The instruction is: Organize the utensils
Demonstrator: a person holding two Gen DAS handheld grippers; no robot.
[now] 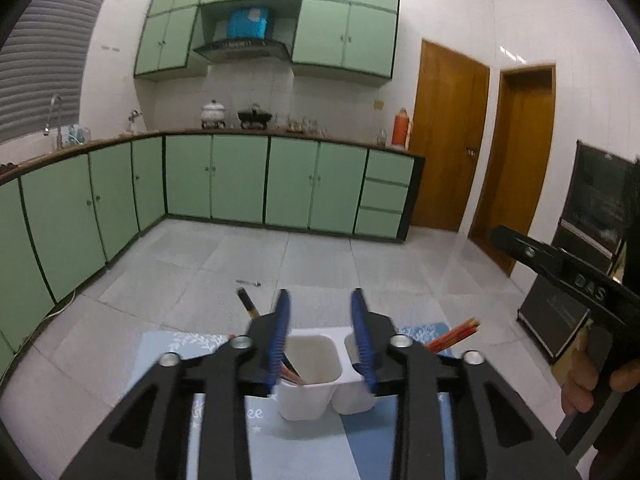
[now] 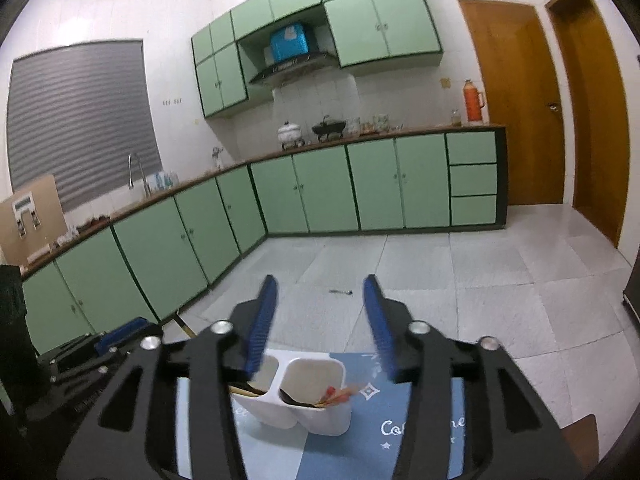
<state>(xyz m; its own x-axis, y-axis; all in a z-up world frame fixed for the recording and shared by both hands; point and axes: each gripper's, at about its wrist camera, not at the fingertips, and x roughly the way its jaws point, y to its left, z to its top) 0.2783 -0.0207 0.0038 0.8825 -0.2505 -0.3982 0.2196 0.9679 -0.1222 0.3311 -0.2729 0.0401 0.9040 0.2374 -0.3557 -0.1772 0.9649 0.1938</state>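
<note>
Two-compartment holder [image 2: 316, 408] stands on a mat [image 2: 420, 420]. In right wrist view, chopsticks [image 2: 336, 396] lean in its right compartment, another utensil [image 2: 246, 390] in the left one. Left wrist view: chopsticks [image 1: 454, 336] poke out right of the holder [image 1: 308, 388], a handle [image 1: 248, 302] sticks up on its left. Left gripper [image 1: 322, 304] and right gripper [image 2: 320, 292] hang above the holder, left gripper [image 2: 120, 332] to the left of the right one. Spoon [image 2: 340, 291] lies on the floor [image 2: 500, 300] beyond the mat, cabinets [image 2: 320, 188] behind along the wall.

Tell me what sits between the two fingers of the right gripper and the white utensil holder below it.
Nothing: in the right wrist view the right gripper, fingers open, hangs above the white utensil holder with only open air between; the orange-red chopsticks sit inside it.
</note>
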